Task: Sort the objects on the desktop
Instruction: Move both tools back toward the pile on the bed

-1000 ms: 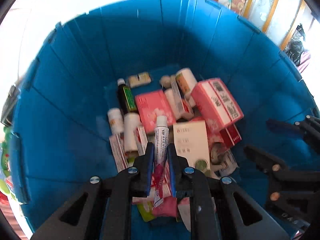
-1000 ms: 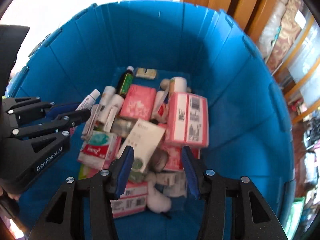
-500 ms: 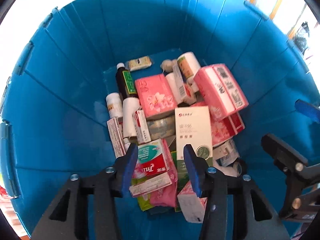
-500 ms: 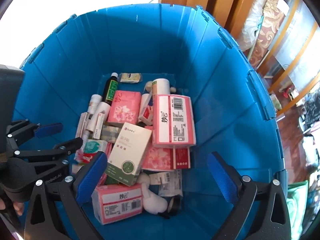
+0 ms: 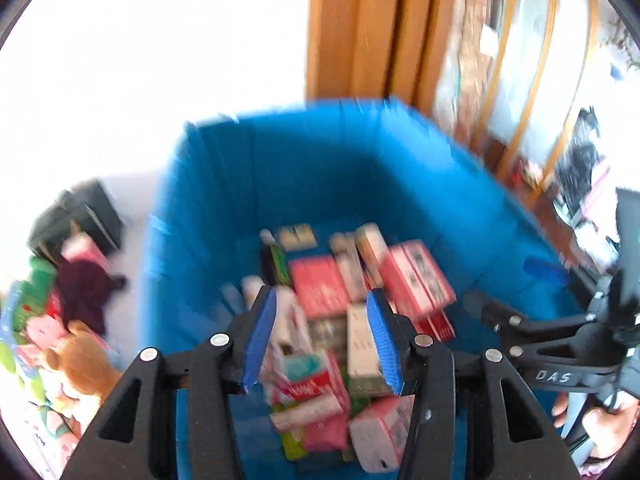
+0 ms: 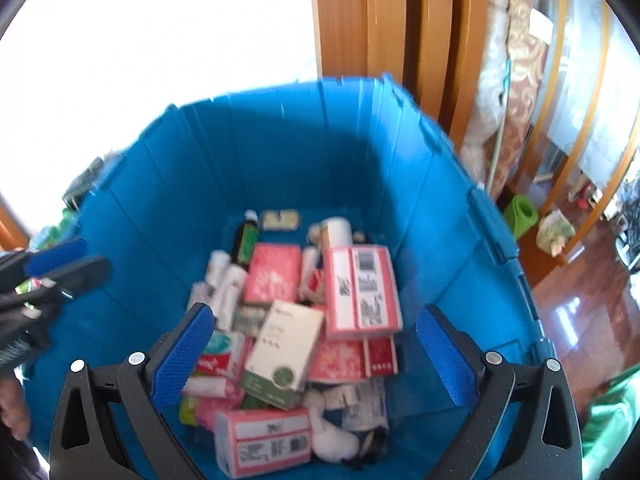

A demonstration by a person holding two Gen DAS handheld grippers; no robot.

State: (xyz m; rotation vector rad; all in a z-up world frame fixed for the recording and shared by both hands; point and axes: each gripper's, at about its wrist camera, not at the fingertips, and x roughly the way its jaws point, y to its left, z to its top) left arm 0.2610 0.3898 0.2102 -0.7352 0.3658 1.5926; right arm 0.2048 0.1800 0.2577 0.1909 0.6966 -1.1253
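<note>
Both tools hang released above the deep blue plastic bin (image 6: 432, 184): the left tool (image 5: 322, 336) half parted, the right tool (image 6: 316, 354) spread wide, nothing between their pads. Nearest in the bin's heap lies a pink barcoded carton (image 6: 264, 442), then a white-and-green box (image 6: 286, 354) slanting away, then a dark bottle (image 6: 246, 240) pointing at the far wall. Soft toys (image 5: 76, 360) crowd the desk left of the bin.

My left gripper (image 5: 322, 338) hangs over the blue bin (image 5: 256, 184) with its blue pads apart and nothing between them. Below lie blurred pink and white boxes (image 5: 320, 292) and small bottles. The right gripper (image 5: 520, 296) shows at the right edge, also over the bin. A brown plush toy (image 5: 80, 364) sits outside, left of the bin.
</note>
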